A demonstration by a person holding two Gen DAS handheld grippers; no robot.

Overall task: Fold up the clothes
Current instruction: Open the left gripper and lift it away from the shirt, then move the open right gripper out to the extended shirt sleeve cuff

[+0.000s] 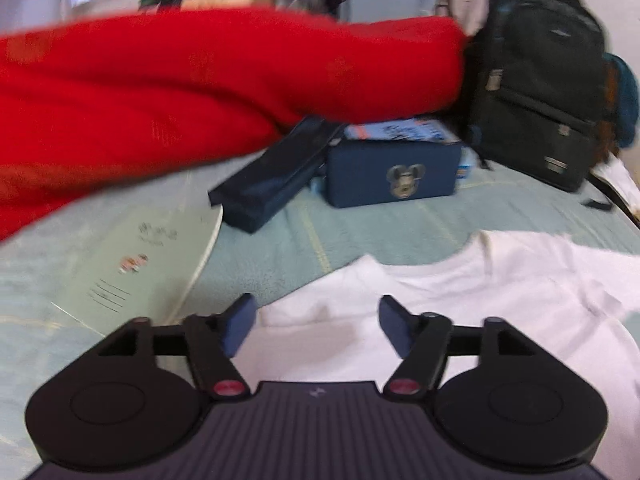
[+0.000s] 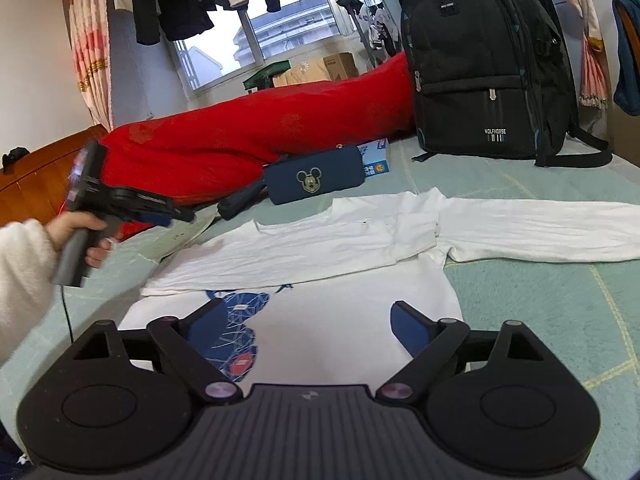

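A white long-sleeved shirt (image 2: 344,320) with a blue print (image 2: 240,312) lies flat on the pale green bed sheet (image 2: 540,312). One sleeve (image 2: 304,248) is folded across the body. The other sleeve (image 2: 540,232) stretches out to the right. My right gripper (image 2: 306,312) hovers open above the shirt's body, nothing between its blue pads. In the left wrist view my left gripper (image 1: 316,312) is open over the white shirt (image 1: 460,300), gripping no cloth. The right wrist view shows that left gripper (image 2: 176,216) at the shirt's left end, held by a hand (image 2: 80,232) in a fluffy white sleeve.
A red quilt (image 2: 248,140) lies along the back of the bed. A black backpack (image 2: 488,60) stands at the back right. A blue Mickey pouch (image 2: 316,180), a dark case (image 1: 272,180) and a pale printed sheet (image 1: 140,264) lie just beyond the shirt.
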